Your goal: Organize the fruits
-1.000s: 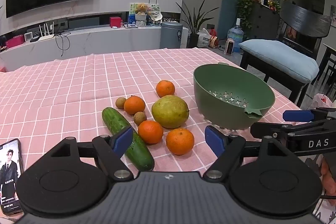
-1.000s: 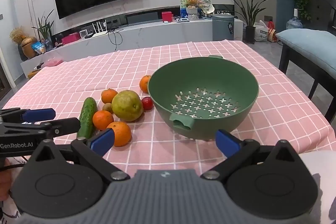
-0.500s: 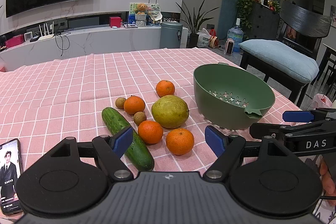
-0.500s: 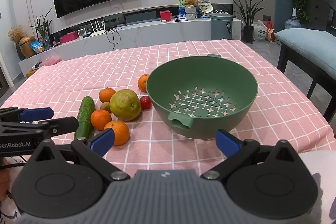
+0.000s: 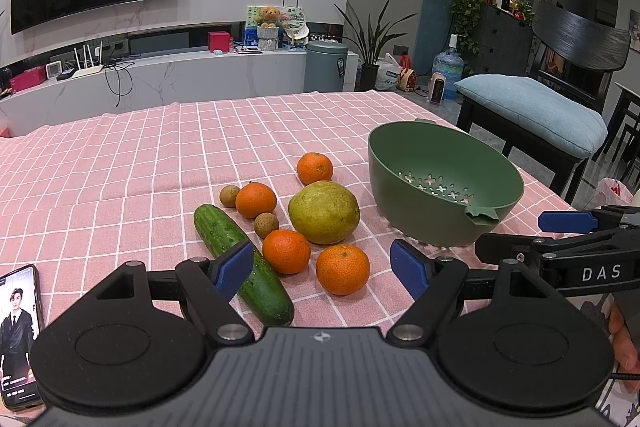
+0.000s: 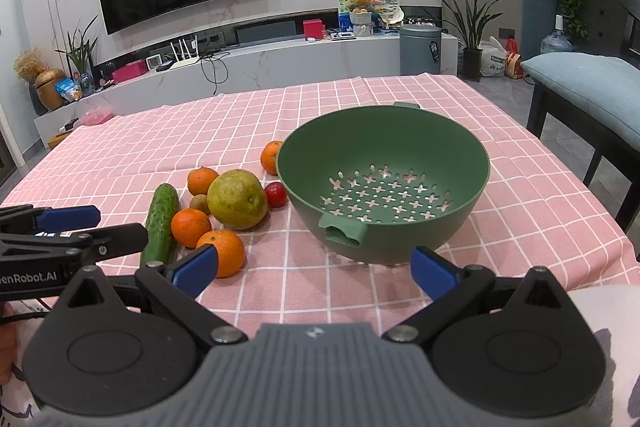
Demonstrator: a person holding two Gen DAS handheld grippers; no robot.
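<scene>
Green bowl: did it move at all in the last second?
No. In the left wrist view the green bowl sits just where it was, still right of the large yellow-green fruit on the checked cloth.

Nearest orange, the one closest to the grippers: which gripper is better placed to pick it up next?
Probably left. The left gripper is open with the nearest orange lying just ahead between its fingers. The right gripper, also open, faces the green colander instead.

the right tool point(image 6: 314, 269) hangs wide open over the bench's point(image 6: 540, 203) near edge, gripping nothing. an empty green colander point(image 6: 384, 187) sits ahead; oranges point(image 6: 224, 253), a cucumber point(image 6: 160, 223) and a small tomato point(image 6: 276, 194) lie just left of it.
</scene>
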